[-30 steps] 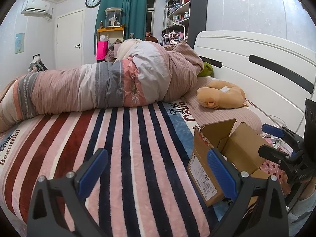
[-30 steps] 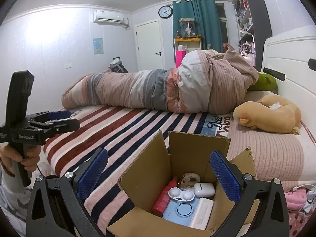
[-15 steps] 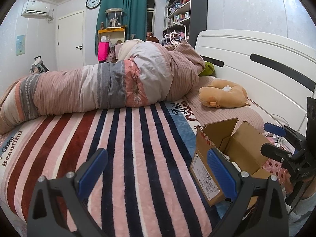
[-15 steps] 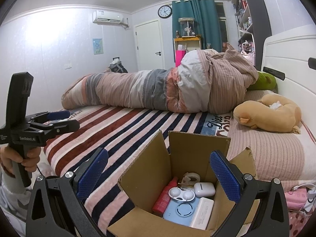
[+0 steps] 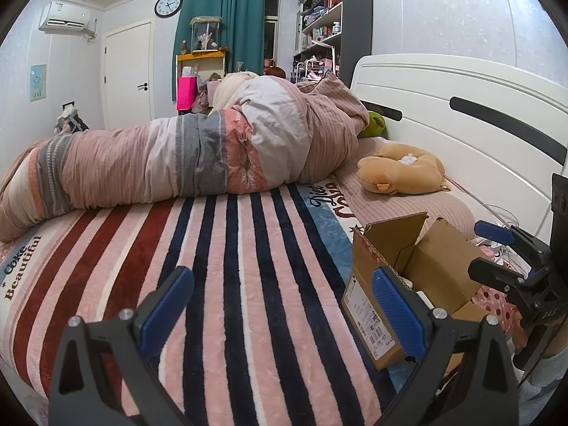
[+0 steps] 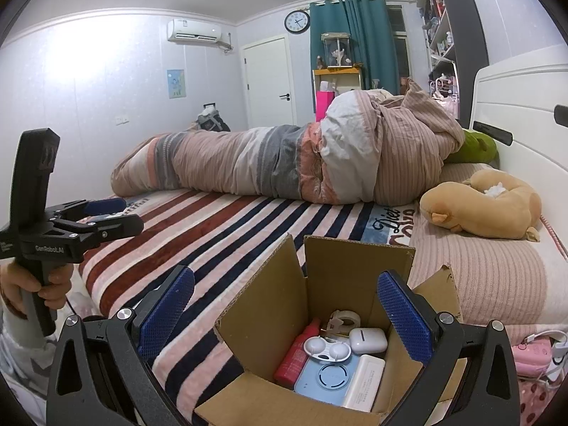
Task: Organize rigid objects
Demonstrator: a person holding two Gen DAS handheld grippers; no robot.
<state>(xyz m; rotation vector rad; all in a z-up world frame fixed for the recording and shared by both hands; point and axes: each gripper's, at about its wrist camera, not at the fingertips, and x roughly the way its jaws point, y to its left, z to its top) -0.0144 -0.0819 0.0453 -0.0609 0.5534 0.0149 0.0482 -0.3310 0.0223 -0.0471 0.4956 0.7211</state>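
Note:
An open cardboard box sits on the striped blanket at the bed's near edge; it also shows in the left wrist view. Inside lie a red bottle, a white contact-lens case, a white earbud case, a blue round-marked device, a white power bank and a tape dispenser. My right gripper is open and empty just above the box. My left gripper is open and empty over the blanket, left of the box; it also shows in the right wrist view.
A rolled duvet lies across the far side of the bed. A tan plush toy rests on the pillow near the white headboard. A pink item and white cable lie right of the box.
The left gripper view has shifted slightly, so the box sits a little lower and closer. The right gripper and the box contents have not moved.

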